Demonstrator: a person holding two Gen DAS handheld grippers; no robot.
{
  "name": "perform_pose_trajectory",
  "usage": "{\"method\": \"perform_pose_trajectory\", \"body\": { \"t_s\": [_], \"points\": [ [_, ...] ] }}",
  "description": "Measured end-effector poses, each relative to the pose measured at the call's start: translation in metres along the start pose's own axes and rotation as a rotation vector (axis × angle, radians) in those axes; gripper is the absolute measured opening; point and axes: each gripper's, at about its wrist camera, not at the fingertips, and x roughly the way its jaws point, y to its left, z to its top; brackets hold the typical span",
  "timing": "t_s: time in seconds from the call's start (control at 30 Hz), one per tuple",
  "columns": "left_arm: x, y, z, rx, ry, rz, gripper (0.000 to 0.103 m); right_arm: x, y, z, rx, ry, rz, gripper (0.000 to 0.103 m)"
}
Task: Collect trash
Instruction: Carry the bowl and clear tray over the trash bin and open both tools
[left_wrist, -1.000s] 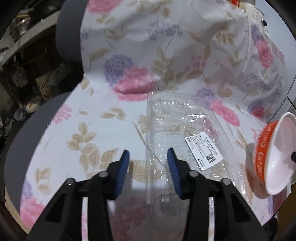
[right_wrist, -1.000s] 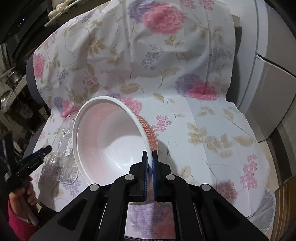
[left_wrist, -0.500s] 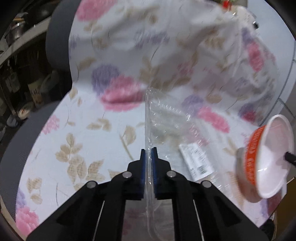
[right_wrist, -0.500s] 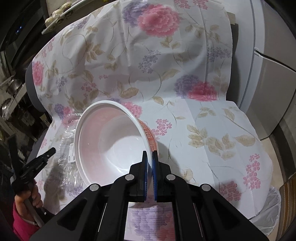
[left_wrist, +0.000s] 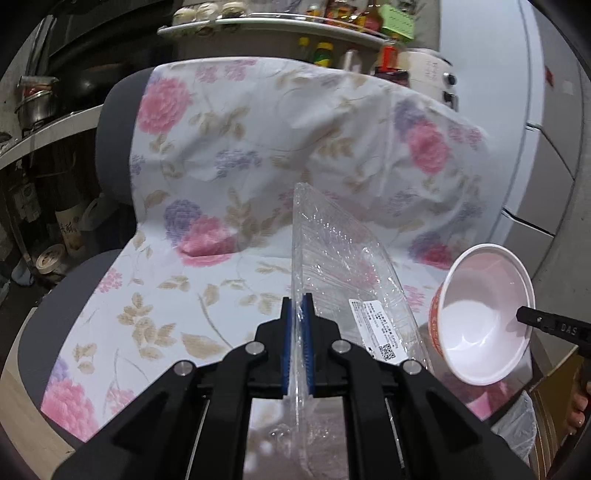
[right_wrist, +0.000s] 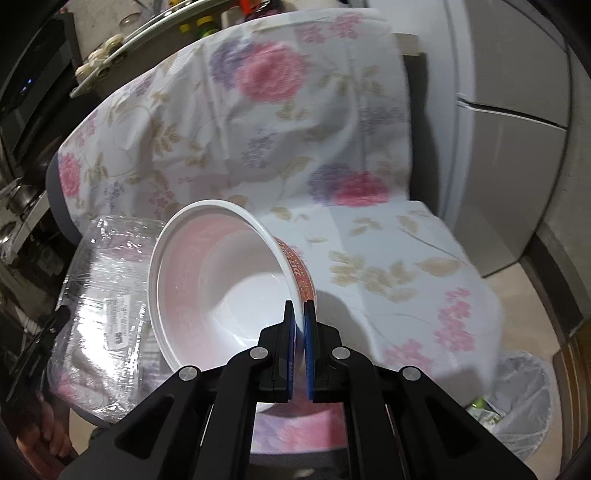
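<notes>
Left gripper (left_wrist: 296, 312): clamped on clear plastic tray (left_wrist: 343, 273) edge, above chair (left_wrist: 155, 295).
Right gripper (right_wrist: 299, 321): pinching noodle bowl (right_wrist: 221, 284) rim, above chair's front.
Bin (right_wrist: 517, 398): right of chair.
Advice: carry both level, release over bin.

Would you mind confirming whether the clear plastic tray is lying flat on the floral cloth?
No, the clear plastic tray stands on edge, pinched in the left hand-held gripper above the floral cloth.

Black left claw (left_wrist: 296, 317) and right claw (right_wrist: 299, 325), blue pads, silver screws.
</notes>
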Motion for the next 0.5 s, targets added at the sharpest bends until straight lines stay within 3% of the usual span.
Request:
{"method": "perform_pose_trajectory", "body": {
  "t_s": [0.2,0.5],
  "points": [
    [-0.004,-0.032,-0.017,0.028,0.041,-0.066,0.005,-0.033,-0.045,-0.017,0.068,-0.028,-0.044,0.005],
    [-0.025,-0.128,-0.032,0.145,-0.006,-0.237,0.005,-0.09,-0.135,-0.06,0.219,-0.096,-0.153,0.005]
  ]
}}
